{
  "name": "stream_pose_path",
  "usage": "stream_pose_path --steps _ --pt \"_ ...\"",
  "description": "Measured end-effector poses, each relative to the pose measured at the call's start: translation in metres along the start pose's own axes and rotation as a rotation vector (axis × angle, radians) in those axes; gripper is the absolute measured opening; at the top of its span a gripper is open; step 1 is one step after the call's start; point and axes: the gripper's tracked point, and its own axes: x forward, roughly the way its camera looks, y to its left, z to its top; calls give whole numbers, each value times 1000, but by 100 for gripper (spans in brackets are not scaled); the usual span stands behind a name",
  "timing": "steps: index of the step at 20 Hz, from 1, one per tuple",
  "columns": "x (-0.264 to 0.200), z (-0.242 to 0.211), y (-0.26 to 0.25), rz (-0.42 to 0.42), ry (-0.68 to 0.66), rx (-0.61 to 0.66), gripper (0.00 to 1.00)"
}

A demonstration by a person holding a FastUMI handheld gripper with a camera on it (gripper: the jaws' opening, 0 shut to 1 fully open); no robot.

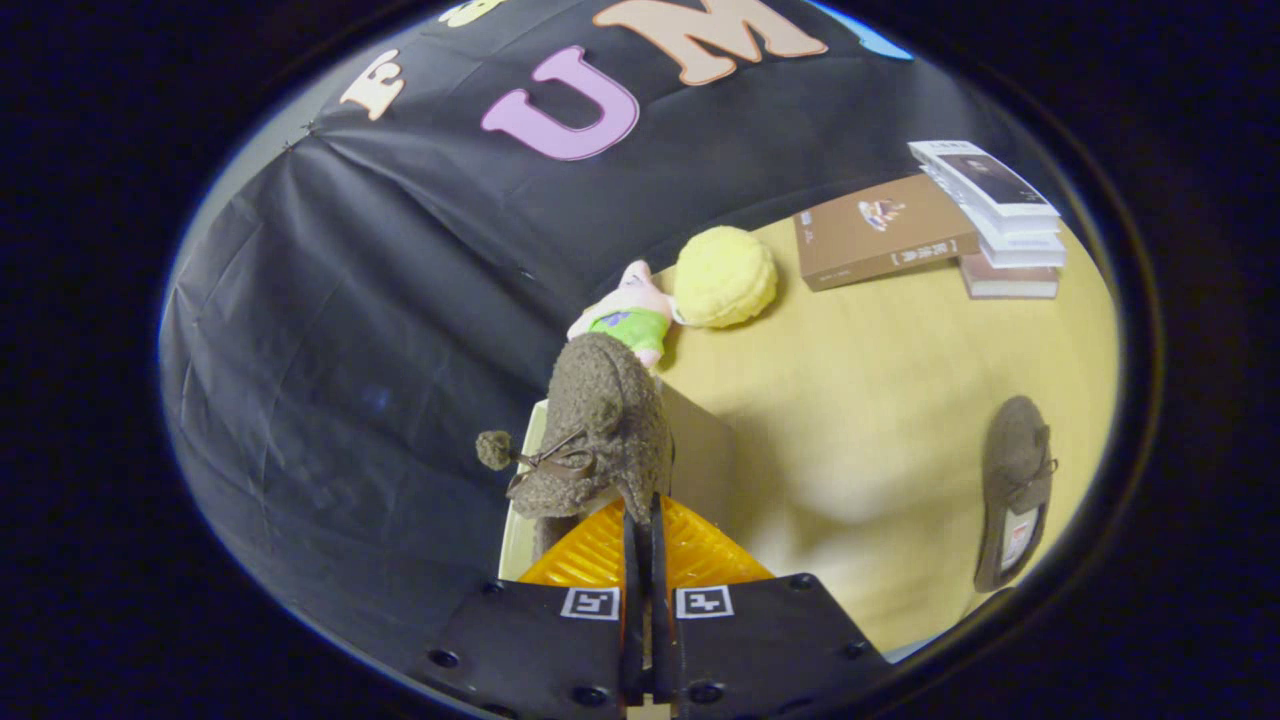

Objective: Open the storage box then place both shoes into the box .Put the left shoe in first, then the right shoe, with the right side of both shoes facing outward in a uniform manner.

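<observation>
The claw (641, 520) has its two orange fingers (590, 550) drawn almost together, only a thin slit left between the dark inner pads, and pinched in that slit is the edge of a fuzzy grey-brown shoe (600, 425). The shoe stands up ahead of the fingers, its length pointing away from them, with a little bow and a pompom (493, 449) hanging off to one side. It is held over the storage box (700, 450), whose pale rim (520, 520) shows just beside the fingers; a flat brownish panel of it rises behind the shoe (whether that is the lid or a wall I cannot tell).

The bench (880, 400) is a light yellow wood-grain top, matte, with a soft shadow spreading from the box toward the middle. The second shoe (1015, 490) lies on it well apart from the box, sole side partly turned up with a pale label showing at the heel end. Beyond the held shoe, against the back of the bench, a small pink plush toy in a green shirt (628, 315) touches a round yellow cushion (724, 276). Farther along sits a brown book (880, 232) lying flat, and just beside it a short stack of books (1000, 220) with white covers on top.

Behind everything hangs the black cloth wall (380, 300), creased, falling past the bench edge.
</observation>
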Motion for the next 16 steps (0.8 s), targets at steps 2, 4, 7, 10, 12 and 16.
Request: stream_pose_path --steps 2,4,7,10,12,16 --pt "17 -7 17 9 23 -10 7" --pt "33 -13 32 5 24 -16 7" --pt "58 -20 46 -20 22 -31 7" --pt "81 -31 50 -55 33 -33 7" --pt "97 -39 51 -72 48 -38 7" --pt "124 -56 50 -117 64 -30 7"
